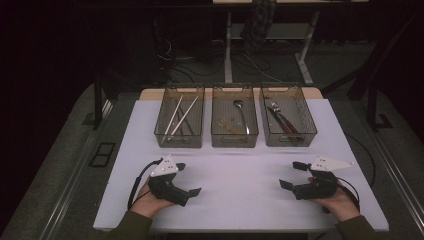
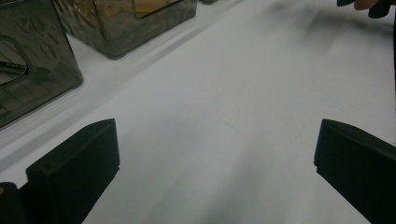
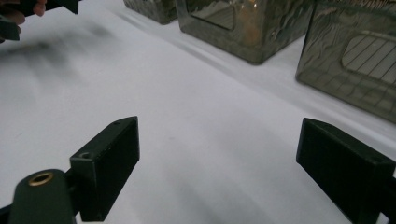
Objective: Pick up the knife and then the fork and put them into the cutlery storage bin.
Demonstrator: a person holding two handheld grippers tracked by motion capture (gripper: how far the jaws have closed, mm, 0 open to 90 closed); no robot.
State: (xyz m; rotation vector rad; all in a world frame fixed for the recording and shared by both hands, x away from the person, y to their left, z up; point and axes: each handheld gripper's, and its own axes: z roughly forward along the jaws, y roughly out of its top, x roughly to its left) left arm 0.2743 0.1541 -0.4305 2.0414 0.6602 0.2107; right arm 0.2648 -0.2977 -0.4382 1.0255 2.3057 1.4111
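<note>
The left gripper (image 1: 186, 179) rests near the front edge of the white table (image 1: 235, 170), jaws wide apart, holding nothing. The right gripper (image 1: 294, 175) does the same. Three bins with cutlery sit behind them; the middle bin (image 1: 234, 137) is the nearest. I think nothing has started; next, one gripper must reach forward into a bin.

Left gripper (image 1: 187, 178): black body, grey three-cornered plate, black cable.
Right gripper (image 1: 291, 175): black body, matching plate, brass-ringed hole.
Sleeves (image 1: 131, 226): olive green.
</note>
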